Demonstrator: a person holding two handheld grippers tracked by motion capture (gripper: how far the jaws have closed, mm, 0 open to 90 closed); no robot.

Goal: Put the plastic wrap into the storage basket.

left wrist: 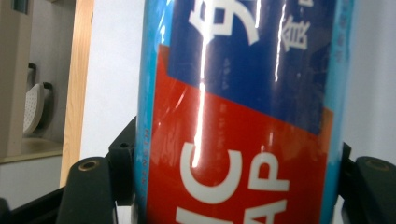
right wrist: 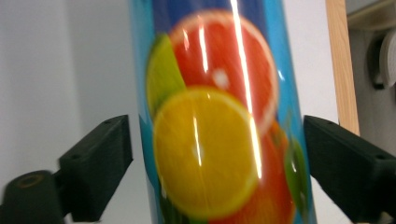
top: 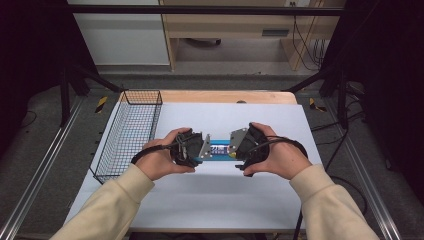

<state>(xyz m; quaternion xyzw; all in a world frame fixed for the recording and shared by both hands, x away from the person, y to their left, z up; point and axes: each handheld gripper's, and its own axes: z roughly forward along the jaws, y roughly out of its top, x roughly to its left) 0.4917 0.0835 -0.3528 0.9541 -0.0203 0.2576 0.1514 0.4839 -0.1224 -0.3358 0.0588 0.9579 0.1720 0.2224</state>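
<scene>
The person's left claw [top: 201, 149] is clamping one end of a blue printed box [top: 220, 149] lying at the counter's [top: 220, 200] centre. The right claw [top: 234, 145] is standing wide around the other end, pads clear. A wire basket [top: 131, 131] is sitting at nine o'clock.

A glossy tube [left wrist: 238, 116] runs from six o'clock up to twelve, close to the lens. Its wrap is blue at the top with white characters, red below with large white letters, and light blue along both edges. The left gripper [left wrist: 233, 186] clamps it low down, one black jaw pressed to its side at eight o'clock, the other at four. Behind lies a white table [left wrist: 112, 74] with a wooden edge [left wrist: 77, 88] at nine o'clock.
</scene>
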